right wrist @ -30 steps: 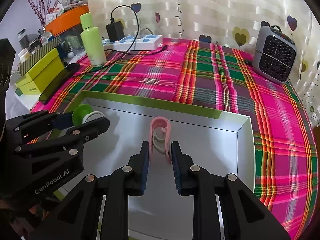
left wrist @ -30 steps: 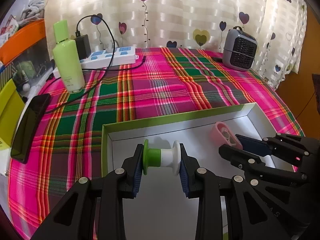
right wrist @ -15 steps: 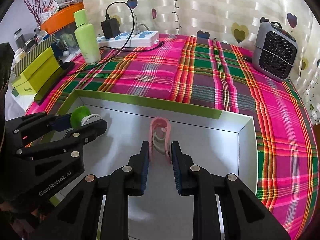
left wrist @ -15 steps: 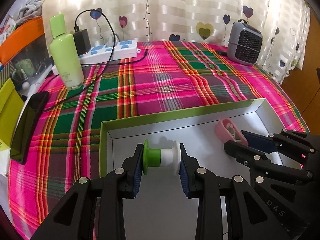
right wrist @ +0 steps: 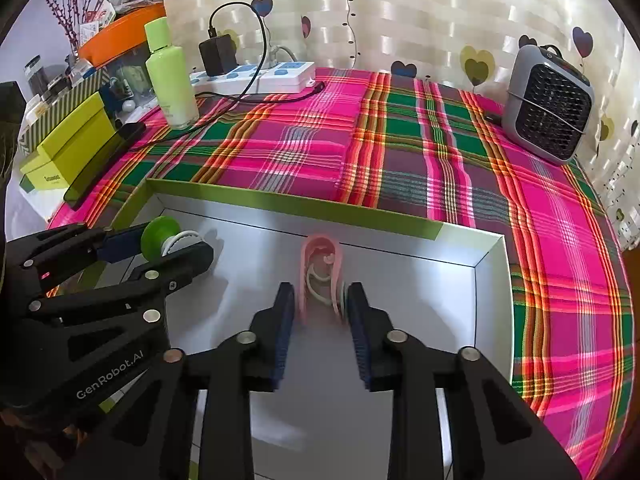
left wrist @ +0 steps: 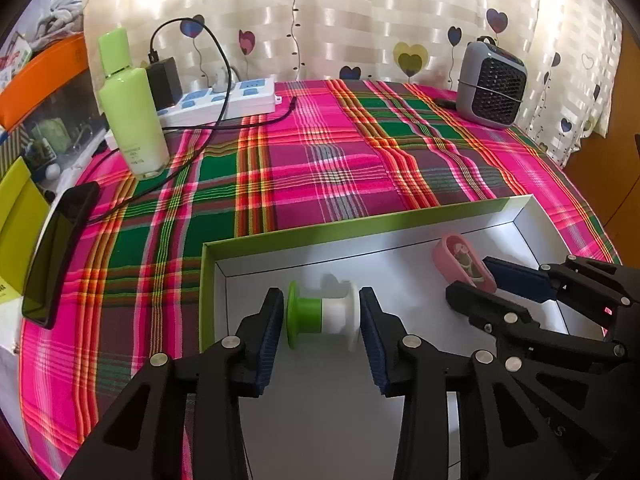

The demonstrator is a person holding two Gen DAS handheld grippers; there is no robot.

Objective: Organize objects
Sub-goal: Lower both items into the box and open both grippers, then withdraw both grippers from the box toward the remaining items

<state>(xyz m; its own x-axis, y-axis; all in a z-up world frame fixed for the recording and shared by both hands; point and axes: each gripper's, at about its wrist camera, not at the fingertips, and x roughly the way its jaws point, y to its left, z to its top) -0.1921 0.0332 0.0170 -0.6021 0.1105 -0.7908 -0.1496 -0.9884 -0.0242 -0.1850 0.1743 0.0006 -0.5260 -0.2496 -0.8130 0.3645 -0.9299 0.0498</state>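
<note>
Work surface: a table covered with a plaid cloth [left wrist: 320,168] in pink, green and red. Behind it hangs a pale striped curtain [left wrist: 360,12] printed with heart balloons.

Left wrist view, items on the cloth:
- Green bottle [left wrist: 130,108], upright, at 10 o'clock.
- White power strip [left wrist: 224,100] with a black adapter [left wrist: 162,78] and cable, at 11 o'clock.
- Grey fan heater [left wrist: 490,82], at 1 o'clock.
- Dark phone [left wrist: 60,248], at the 9 o'clock edge.

A yellow-green box [right wrist: 68,144] stands off the cloth at 9 o'clock in the right wrist view.

Container: a shallow white tray with a green rim [left wrist: 360,226] lies on the near part of the cloth. It holds two items.

1. Spool [left wrist: 322,314], green at one end and white at the other. It lies in the tray's left part with its long axis running 9 to 3 o'clock, green flange toward 9. It sits between the pads of the left gripper [left wrist: 322,332]. The jaws are opening; a narrow gap shows on each side of the spool.

2. Pink case [right wrist: 320,276], oval, standing on edge near the tray's far wall, just right of centre. In the right wrist view its long axis runs 12 to 6 o'clock, its open side edge-on, with pale curved parts inside. It stands between the pads of the right gripper [right wrist: 318,320]. The jaws are opening; the pads appear clear of the case, which looks blurred.
</note>
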